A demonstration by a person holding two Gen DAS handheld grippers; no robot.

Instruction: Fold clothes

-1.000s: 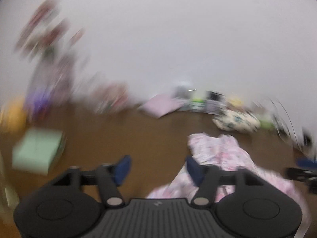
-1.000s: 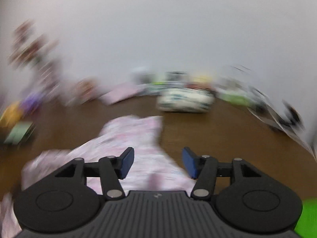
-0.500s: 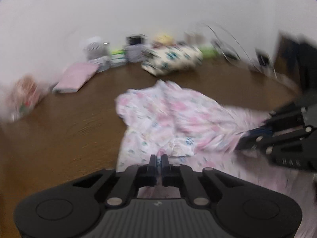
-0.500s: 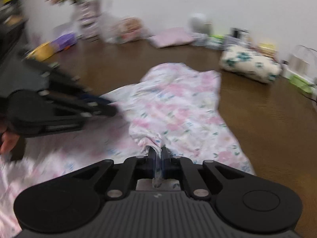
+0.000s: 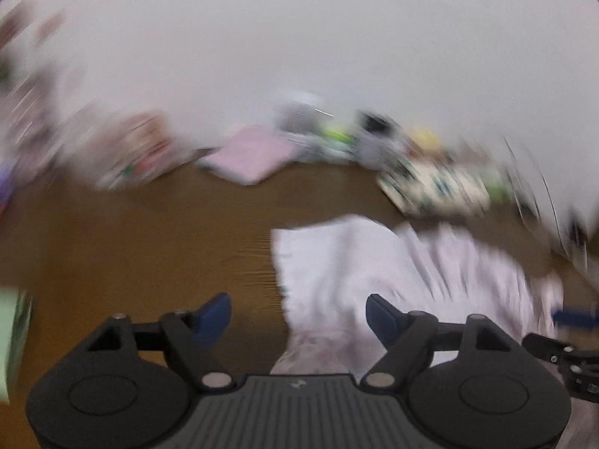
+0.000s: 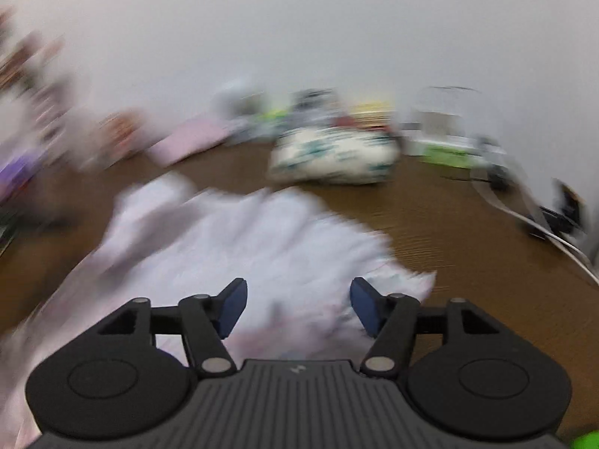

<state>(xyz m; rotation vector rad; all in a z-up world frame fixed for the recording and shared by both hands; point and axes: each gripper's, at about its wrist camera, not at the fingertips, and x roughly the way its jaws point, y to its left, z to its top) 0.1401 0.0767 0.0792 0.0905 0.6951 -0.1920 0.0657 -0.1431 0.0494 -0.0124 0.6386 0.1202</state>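
Observation:
A pale pink floral garment (image 5: 404, 273) lies spread on the brown wooden table (image 5: 149, 254), blurred by motion. My left gripper (image 5: 297, 316) is open above the garment's left edge, its blue pads (image 5: 213, 314) holding nothing. The right gripper's blue tip (image 5: 572, 318) shows at the far right of the left wrist view. In the right wrist view the garment (image 6: 254, 247) fills the middle, and my right gripper (image 6: 297, 307) stands open over its near part with nothing between the pads.
Along the back wall sit a folded pink cloth (image 5: 254, 157), a white floral pouch (image 6: 333, 157) and small blurred items. A green box (image 5: 11, 336) lies at the left edge. Cables (image 6: 543, 232) run at the right.
Half a second ago both grippers were shut on the garment's fabric. Now both are open and the cloth lies released on the table. Both views have tilted up toward the wall.

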